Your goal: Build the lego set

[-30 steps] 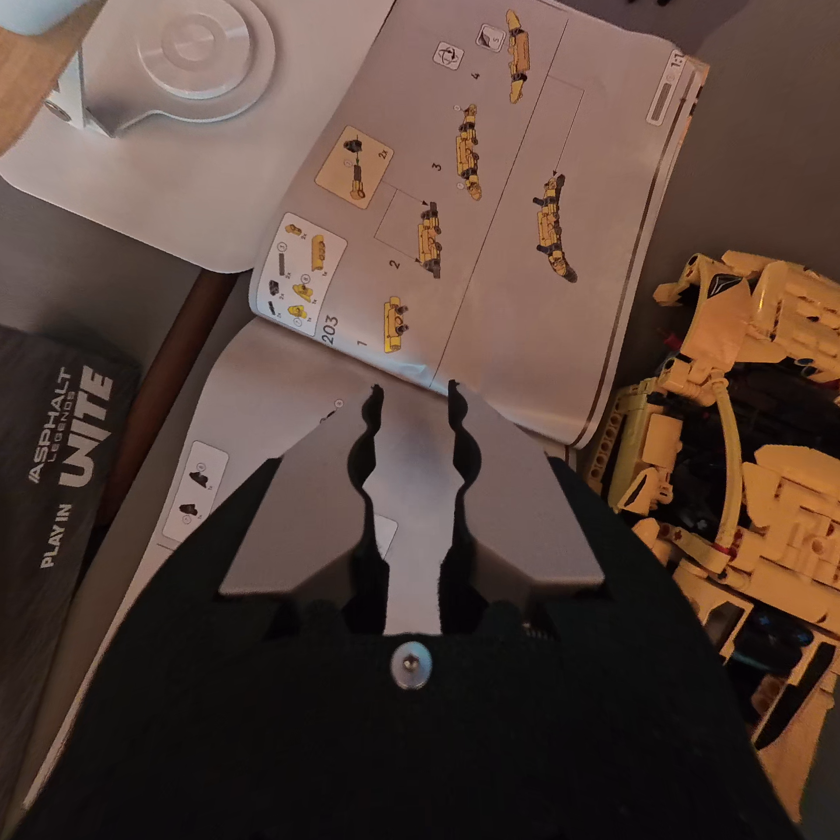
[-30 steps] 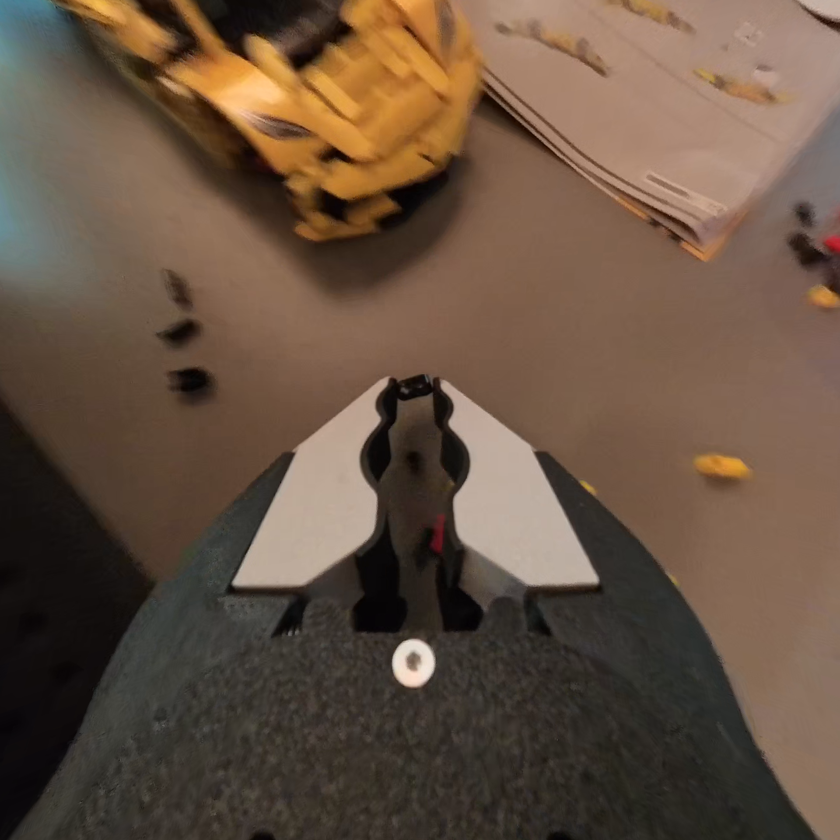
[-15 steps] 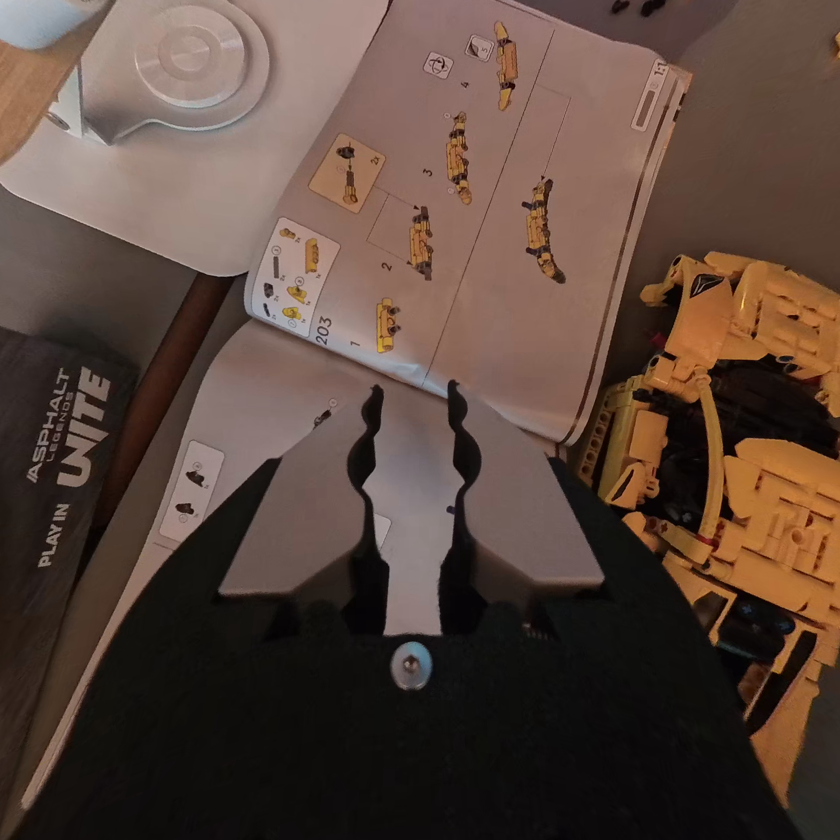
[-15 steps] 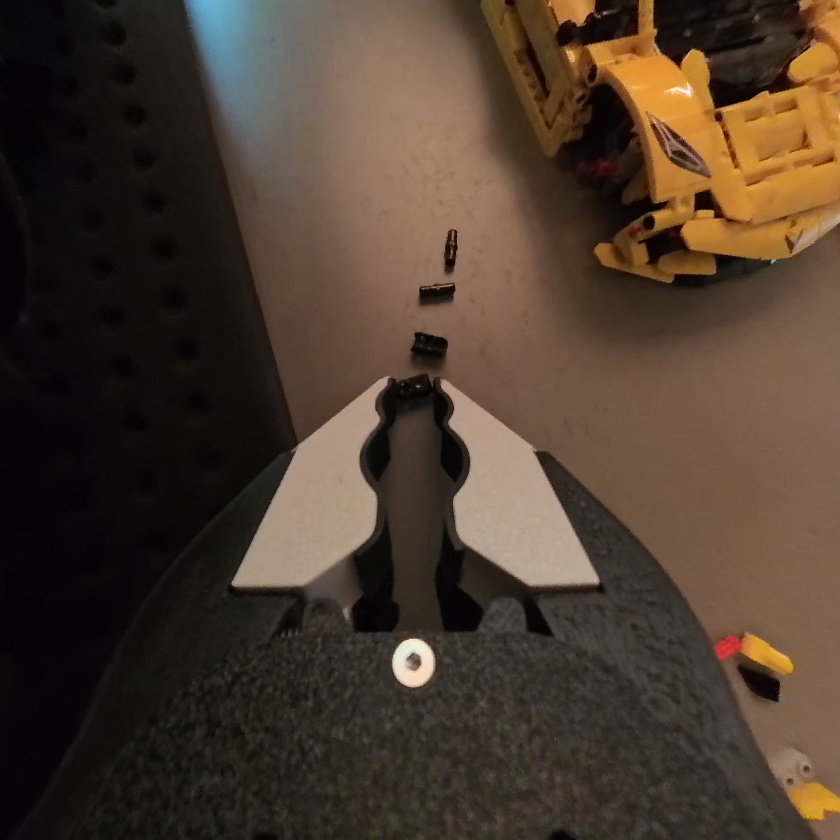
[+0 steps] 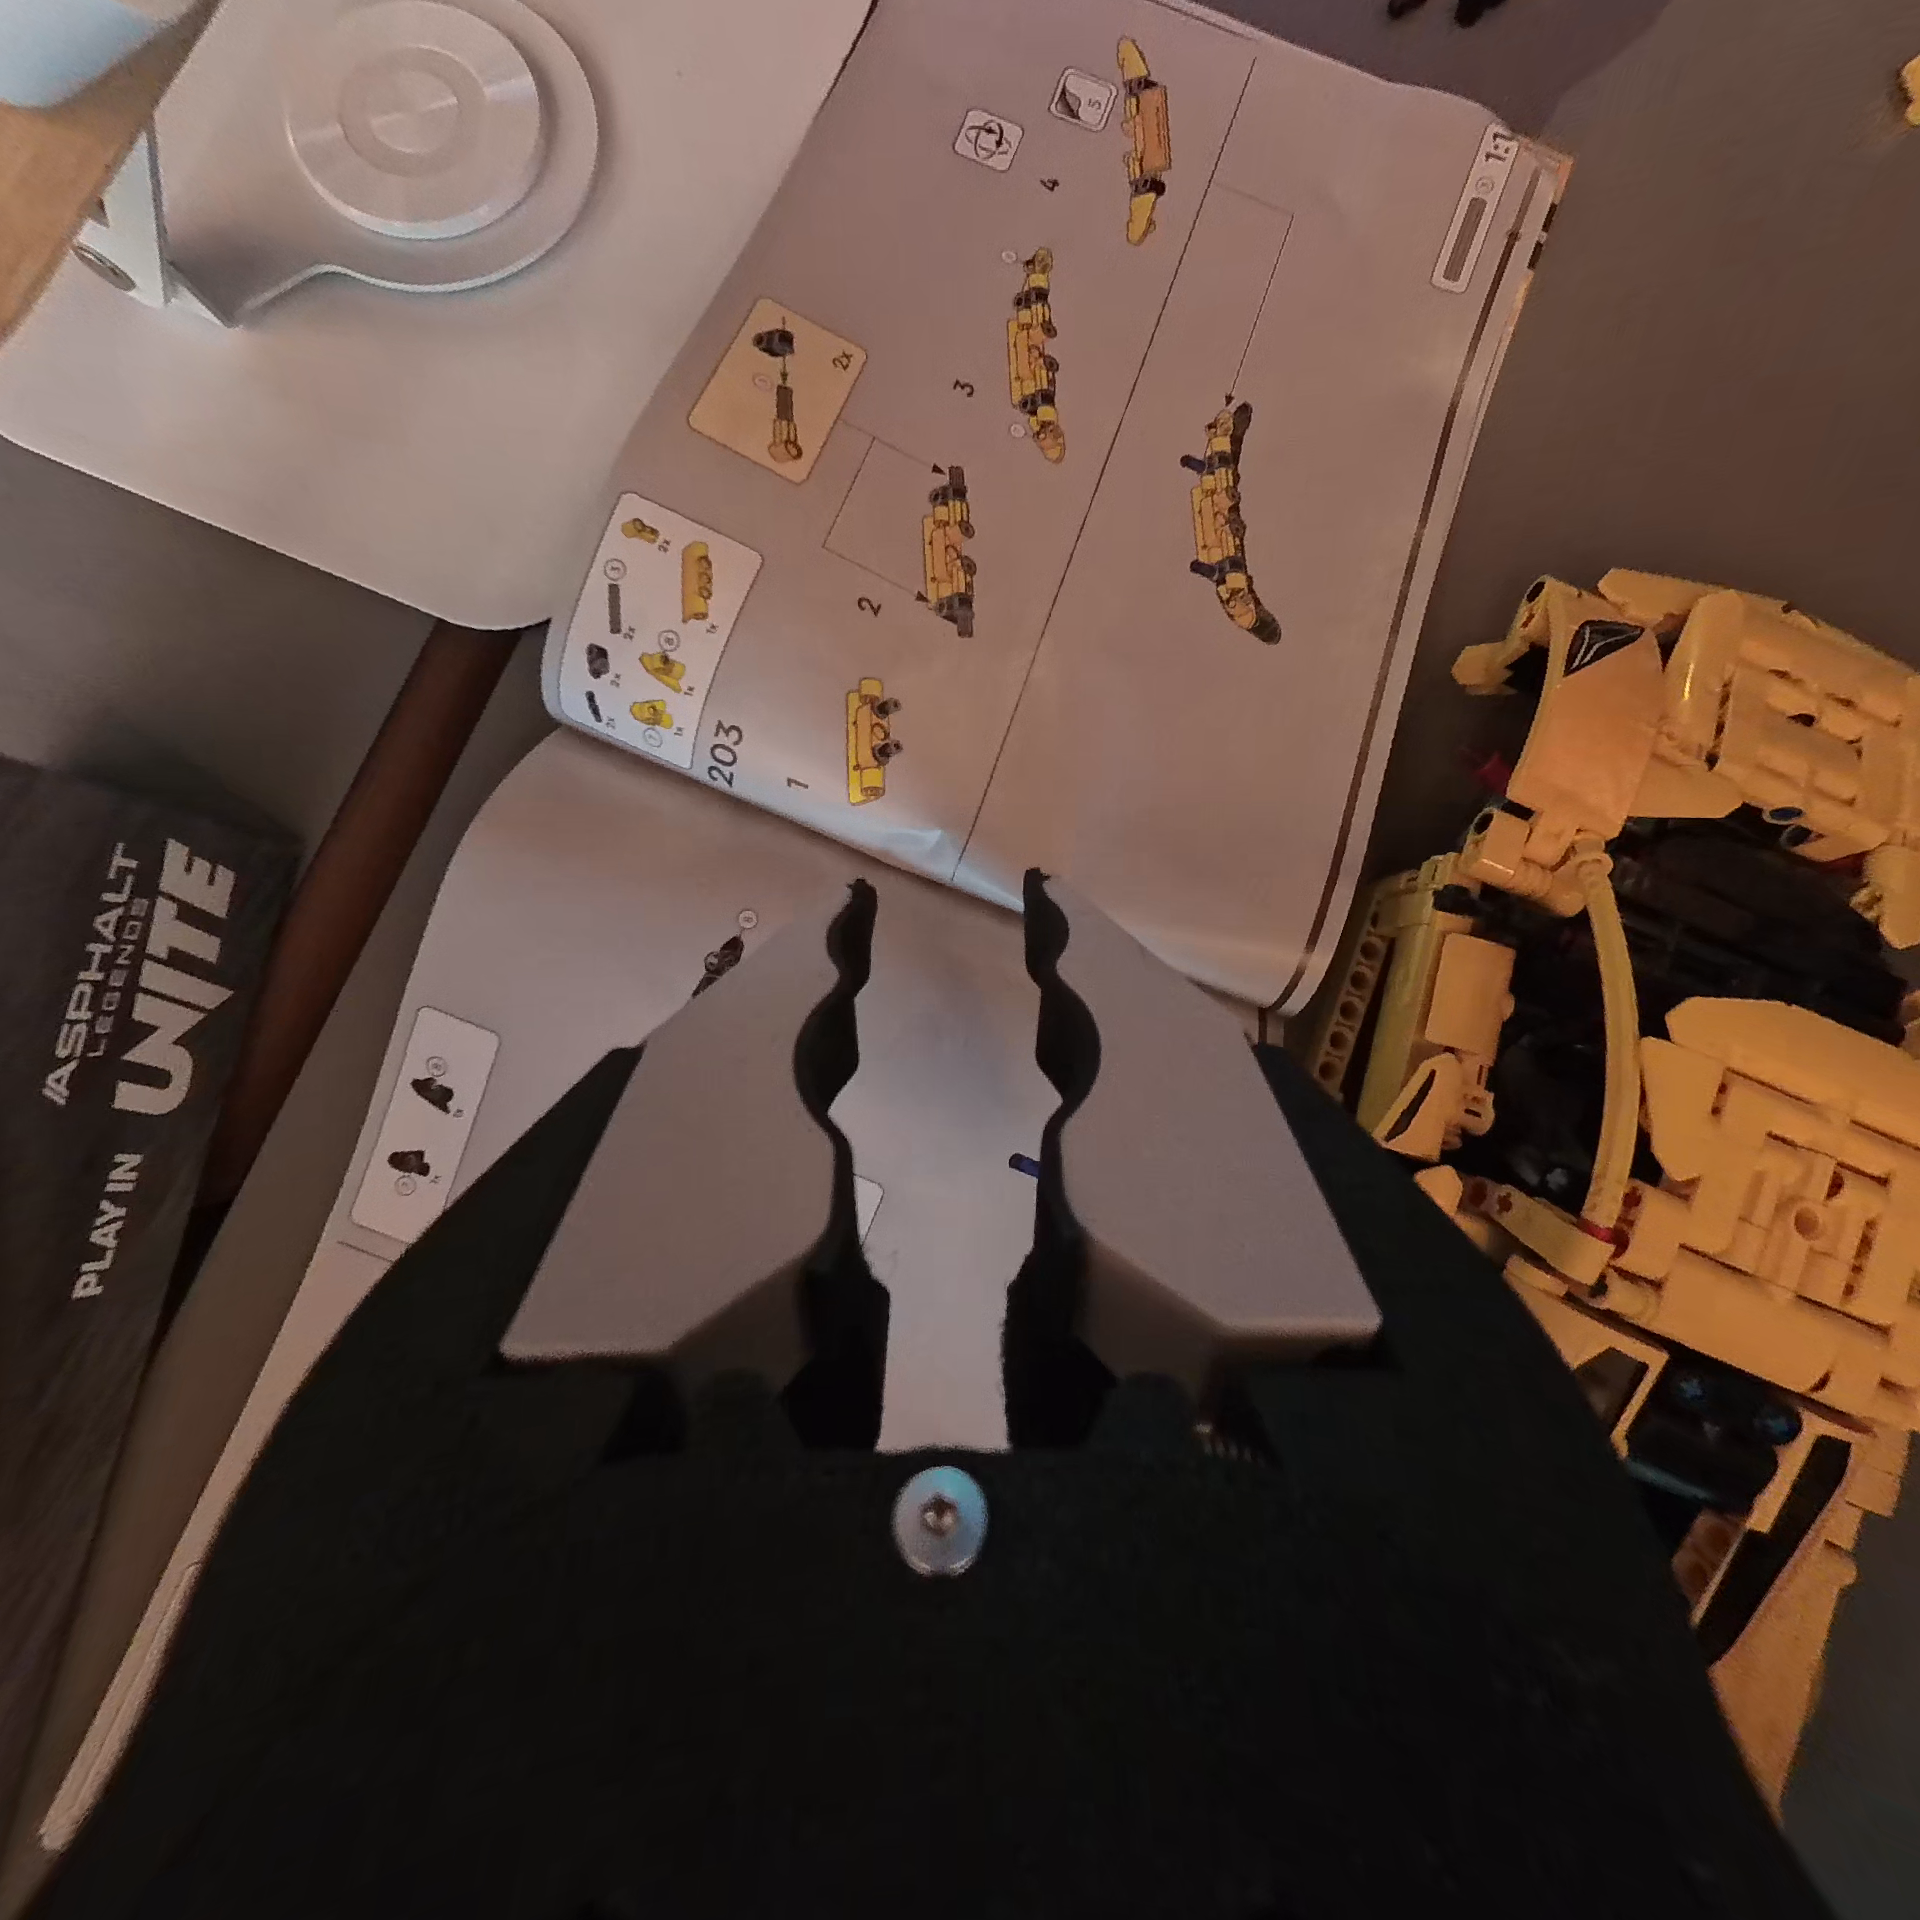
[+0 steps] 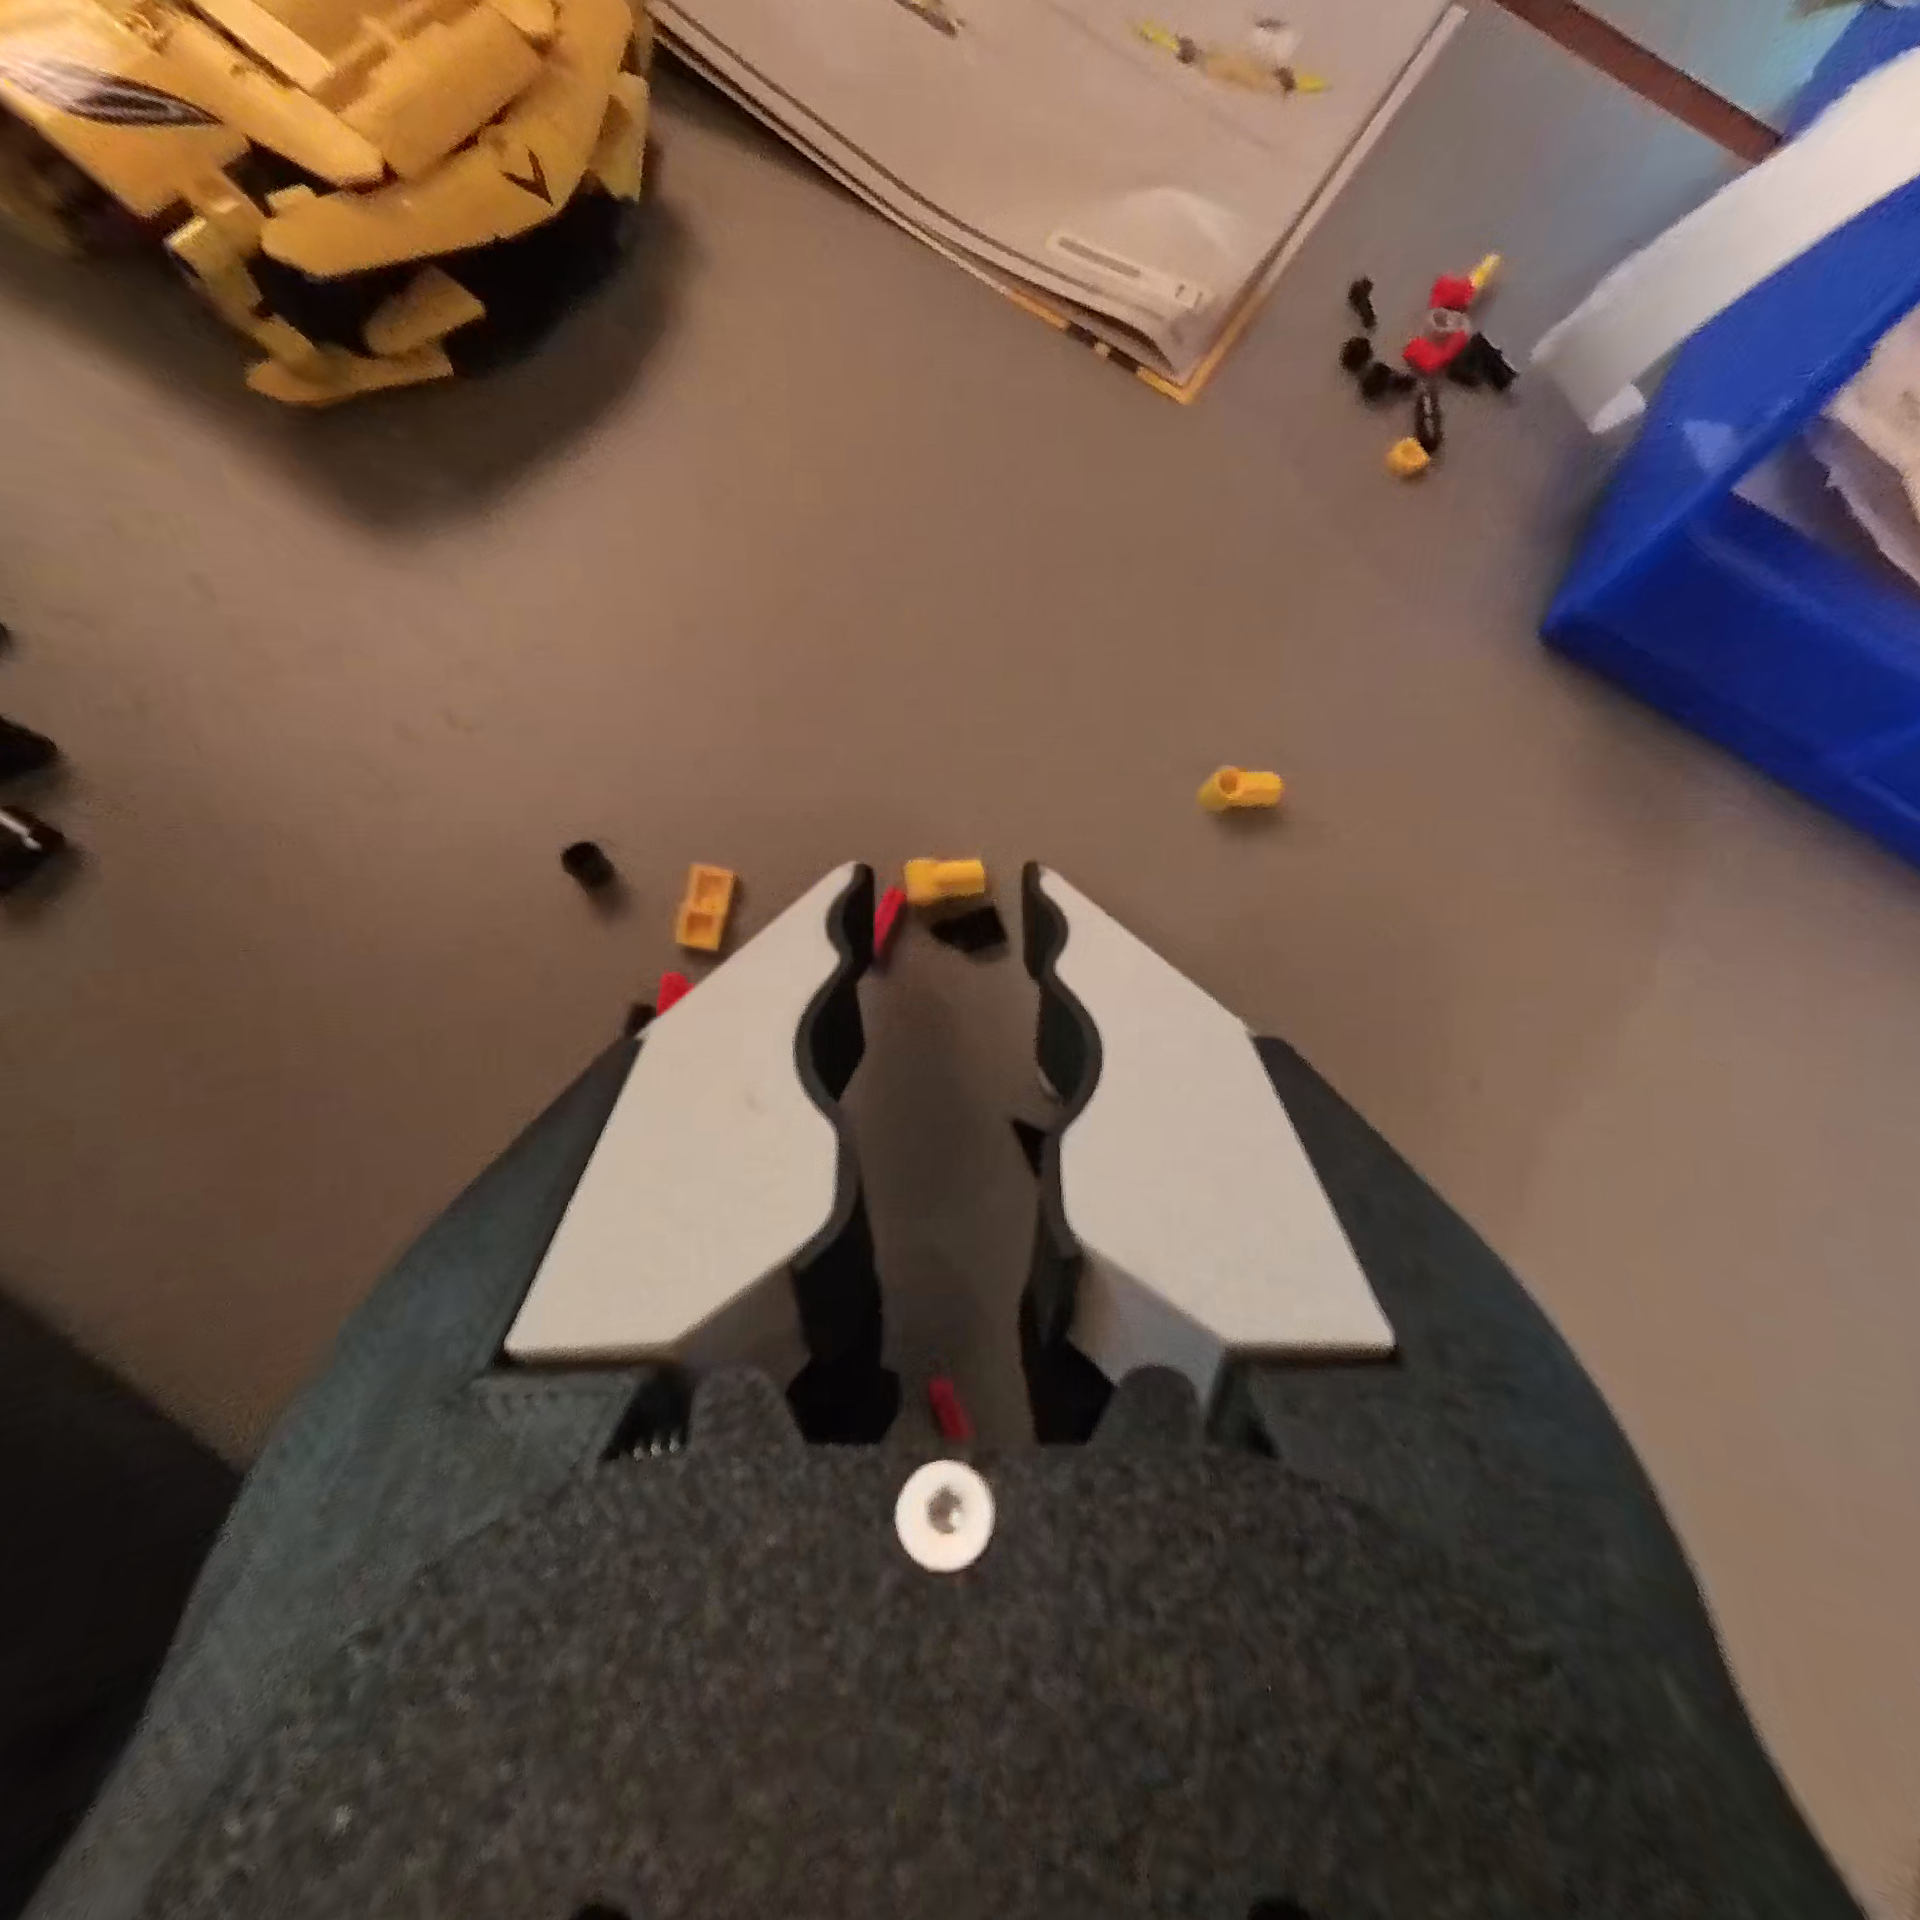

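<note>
On the grey bench, at its left side, a dark box with white letters (image 5: 114,1039) lies flat, and a silver metal stand with a round disc (image 5: 416,135) sits at the far edge. Next comes the open paper instruction booklet (image 5: 1195,675). The left gripper (image 5: 943,899) hangs over its near page, spread and empty. To the right, touching the booklet's edge, sits the half-built yellow and black lego car (image 5: 1683,1039).

The right gripper (image 6: 940,883) is spread too, holding nothing. Just past its tips lie a small yellow connector piece (image 6: 943,879) and a small black piece (image 6: 968,927), almost touching. A thin red pin (image 6: 886,918) lies by the left finger. A blue plastic bin (image 6: 1745,582) stands at the right edge.

I think the gripper could grab both pieces together, or push one away, because they lie so close.
</note>
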